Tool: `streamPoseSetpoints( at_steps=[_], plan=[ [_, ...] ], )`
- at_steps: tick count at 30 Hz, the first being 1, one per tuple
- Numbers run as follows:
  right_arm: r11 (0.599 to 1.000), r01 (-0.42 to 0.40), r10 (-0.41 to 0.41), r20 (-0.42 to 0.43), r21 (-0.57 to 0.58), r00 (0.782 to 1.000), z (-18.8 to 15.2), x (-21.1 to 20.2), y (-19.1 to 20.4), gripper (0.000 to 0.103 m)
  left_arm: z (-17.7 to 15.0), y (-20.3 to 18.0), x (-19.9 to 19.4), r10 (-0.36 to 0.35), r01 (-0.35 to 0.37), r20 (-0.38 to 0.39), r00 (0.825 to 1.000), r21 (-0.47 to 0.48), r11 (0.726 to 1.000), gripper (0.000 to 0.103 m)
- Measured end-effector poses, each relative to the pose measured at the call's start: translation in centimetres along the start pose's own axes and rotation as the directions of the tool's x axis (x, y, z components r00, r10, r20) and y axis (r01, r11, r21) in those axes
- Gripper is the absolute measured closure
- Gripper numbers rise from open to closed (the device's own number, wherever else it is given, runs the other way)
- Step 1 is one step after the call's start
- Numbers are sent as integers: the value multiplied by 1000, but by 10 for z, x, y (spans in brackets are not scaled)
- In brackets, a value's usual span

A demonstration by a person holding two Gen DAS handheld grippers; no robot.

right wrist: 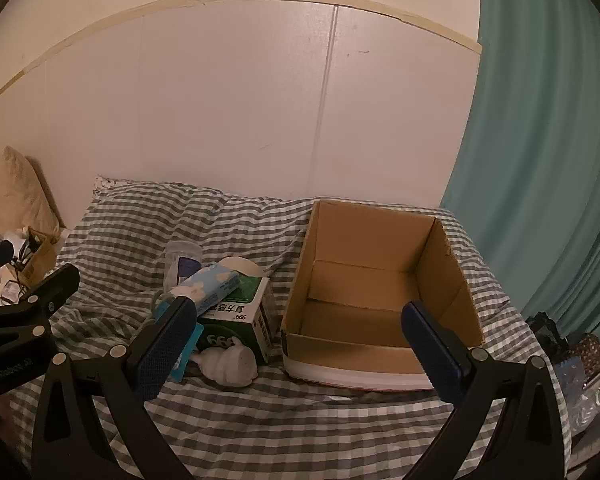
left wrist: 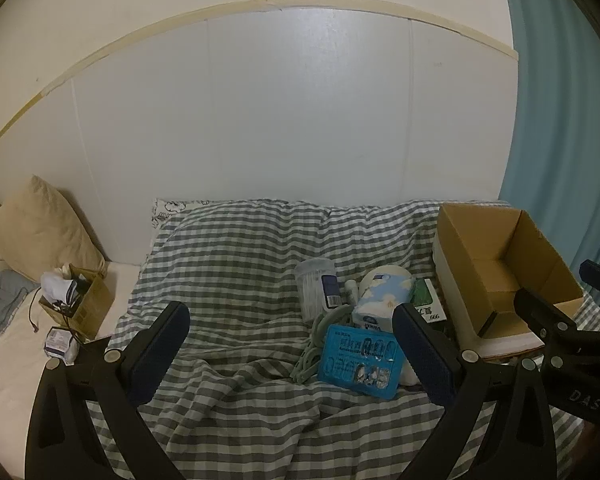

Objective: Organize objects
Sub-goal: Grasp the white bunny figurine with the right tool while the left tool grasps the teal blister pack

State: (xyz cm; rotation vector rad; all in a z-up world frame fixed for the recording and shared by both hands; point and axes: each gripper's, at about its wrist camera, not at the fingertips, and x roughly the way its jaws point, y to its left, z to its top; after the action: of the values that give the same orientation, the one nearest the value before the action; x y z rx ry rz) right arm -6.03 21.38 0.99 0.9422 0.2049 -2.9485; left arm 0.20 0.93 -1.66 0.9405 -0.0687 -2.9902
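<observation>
A pile of objects lies on the checked bedspread (left wrist: 236, 272): a blue blister pack (left wrist: 360, 360), a cloud-print tissue pack (left wrist: 384, 292), a clear cotton-swab jar (left wrist: 314, 286), a green and white medicine box (left wrist: 426, 300) and pale green hangers (left wrist: 312, 344). An open, empty cardboard box (left wrist: 500, 272) stands to the right of the pile. My left gripper (left wrist: 290, 344) is open and empty, just short of the pile. In the right wrist view the cardboard box (right wrist: 380, 280) is ahead, with the medicine box (right wrist: 240, 320), tissue pack (right wrist: 208, 288) and a white figurine (right wrist: 230, 364) to its left. My right gripper (right wrist: 296, 344) is open and empty before the box.
A small cardboard box of clutter (left wrist: 76, 300) and a beige pillow (left wrist: 44, 228) sit at the far left. A white wall panel (left wrist: 300, 120) backs the bed. A teal curtain (right wrist: 548, 160) hangs at the right, with bags (right wrist: 572, 364) below it.
</observation>
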Motion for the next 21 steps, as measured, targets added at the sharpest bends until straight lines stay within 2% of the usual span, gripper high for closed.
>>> streamPoseSetpoints(
  at_steps=[6,10,21],
  plan=[
    [999,-32,32,-5,-18,999,-3,1,3,0,-8,-3,9,-16,17,-29,999,9,1000,0],
    [998,-55,54,-24,-38,998,-9,7,6,0,-20,-9,23,-21,24,-83,996,34,999,0],
    [999,-45,41,-186,-14,982,-31,51,-5,0,-55,-32,67,-37,61,-227,973,98,993,0]
  ],
)
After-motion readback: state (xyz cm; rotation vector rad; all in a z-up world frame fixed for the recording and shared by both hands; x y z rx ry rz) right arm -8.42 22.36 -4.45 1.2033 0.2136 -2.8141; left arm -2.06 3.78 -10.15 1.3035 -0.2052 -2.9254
